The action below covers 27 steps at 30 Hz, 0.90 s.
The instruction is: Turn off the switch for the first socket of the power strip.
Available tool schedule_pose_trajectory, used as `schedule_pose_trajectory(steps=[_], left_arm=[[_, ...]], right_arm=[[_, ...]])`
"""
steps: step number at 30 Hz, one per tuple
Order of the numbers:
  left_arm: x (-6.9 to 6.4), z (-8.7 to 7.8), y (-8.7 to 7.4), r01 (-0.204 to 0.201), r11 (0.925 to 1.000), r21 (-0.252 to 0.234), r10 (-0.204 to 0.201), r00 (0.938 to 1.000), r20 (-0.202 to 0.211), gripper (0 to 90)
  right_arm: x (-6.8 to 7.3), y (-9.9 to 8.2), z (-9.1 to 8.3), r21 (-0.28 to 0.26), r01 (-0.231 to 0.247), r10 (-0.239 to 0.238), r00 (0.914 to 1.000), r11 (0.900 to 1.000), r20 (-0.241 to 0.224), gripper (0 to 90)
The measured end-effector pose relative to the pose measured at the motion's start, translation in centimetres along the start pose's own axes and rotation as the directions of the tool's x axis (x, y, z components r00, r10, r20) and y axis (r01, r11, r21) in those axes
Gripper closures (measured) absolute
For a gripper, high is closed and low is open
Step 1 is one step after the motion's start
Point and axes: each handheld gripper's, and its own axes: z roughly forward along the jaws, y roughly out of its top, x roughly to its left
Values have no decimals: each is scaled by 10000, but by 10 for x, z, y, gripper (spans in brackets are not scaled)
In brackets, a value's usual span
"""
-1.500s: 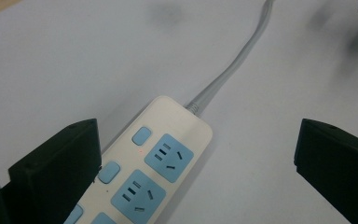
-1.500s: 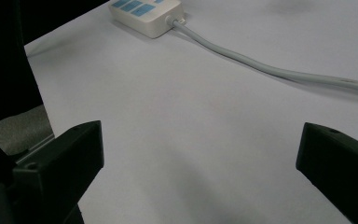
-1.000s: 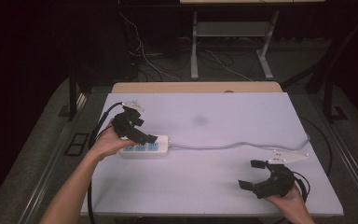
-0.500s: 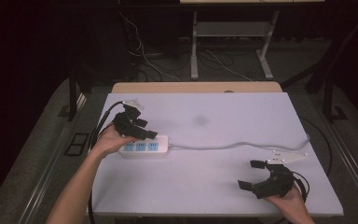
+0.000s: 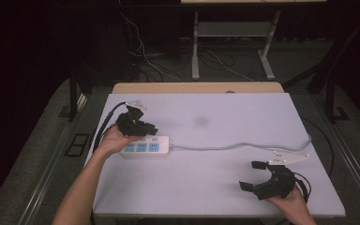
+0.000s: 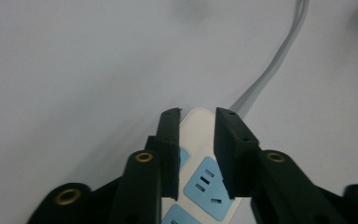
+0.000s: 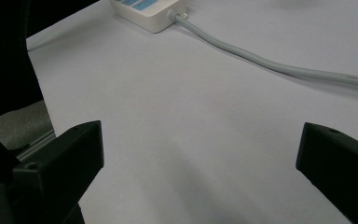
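On the power strip [image 6: 200, 179], no legible writing.

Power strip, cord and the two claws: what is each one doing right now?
Power strip: lying flat on the table, visible sockets empty.
Cord: joined to the strip's end, lying in loose curves.
Left claw: jaws just been closing, one at each side of the strip; squeezing unclear.
Right claw: wide open, holding nothing.

Table [image 5: 206, 187] centre bare — only grey cord [image 5: 243, 146] crosses it from power strip [image 5: 145, 146].
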Motion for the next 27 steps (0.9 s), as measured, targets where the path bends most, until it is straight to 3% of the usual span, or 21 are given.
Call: schedule_pose_trajectory(steps=[8,27], left_arm=[[3,11,0,20,9999,142,-21,10000,56,887],[9,30,-4,133,9951,985,-143,9999,93,891]], right_arm=[[0,0,0,17,17,-17,10000,10000,-41,5],[0,-1,0,30,22,-22,9999,10000,-102,5]])
